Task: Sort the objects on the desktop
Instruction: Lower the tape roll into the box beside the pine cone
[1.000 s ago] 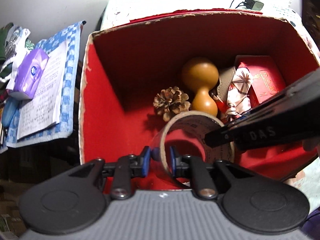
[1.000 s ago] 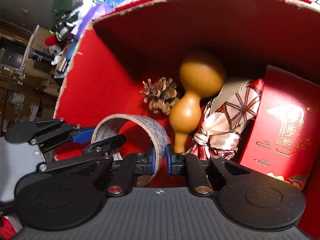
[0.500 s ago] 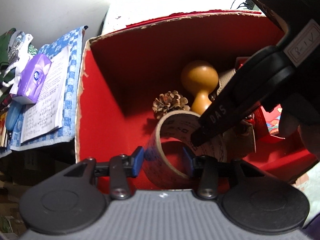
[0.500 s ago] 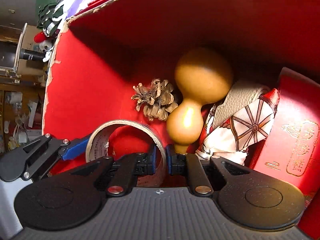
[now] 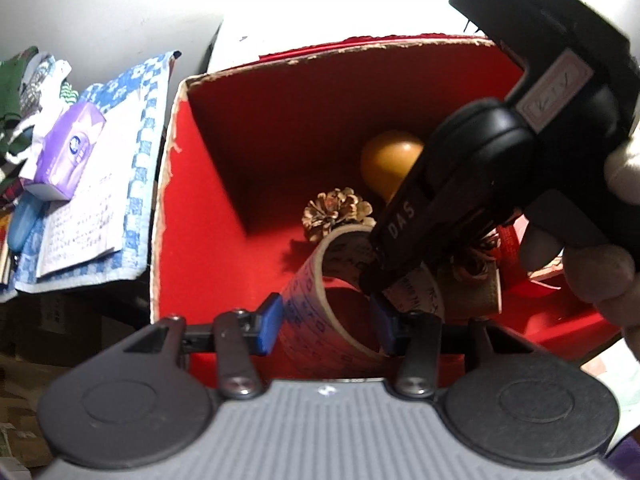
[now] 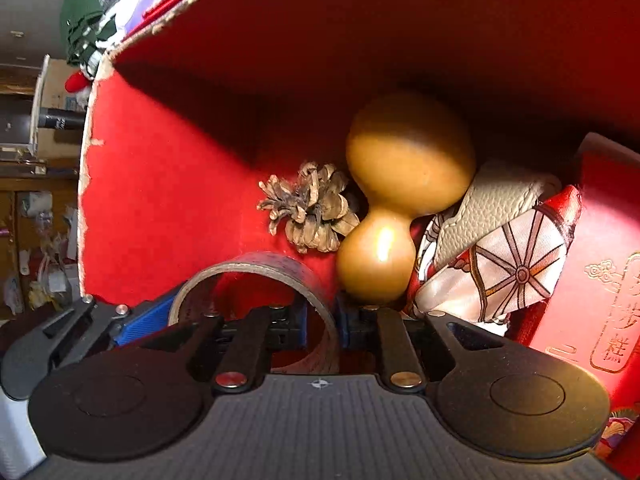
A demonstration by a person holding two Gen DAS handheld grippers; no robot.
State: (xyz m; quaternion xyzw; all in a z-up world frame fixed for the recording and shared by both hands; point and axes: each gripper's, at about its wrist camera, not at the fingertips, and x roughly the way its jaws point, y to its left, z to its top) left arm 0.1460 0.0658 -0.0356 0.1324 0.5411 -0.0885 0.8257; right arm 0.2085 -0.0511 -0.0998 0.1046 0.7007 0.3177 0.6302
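Pinching tape roll (image 6: 280,276): right gripper (image 6: 322,326); left gripper (image 5: 324,326) wide; tissue pack (image 5: 68,152) left-view only.

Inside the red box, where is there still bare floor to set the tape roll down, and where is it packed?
Bare red floor lies along the left wall of the box, left of the pine cone and tape roll. The right side is crowded: gourd, patterned cloth and red packet touch.

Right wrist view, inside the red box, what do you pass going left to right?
Tape roll → pine cone → gourd → patterned cloth bundle → red gift box.
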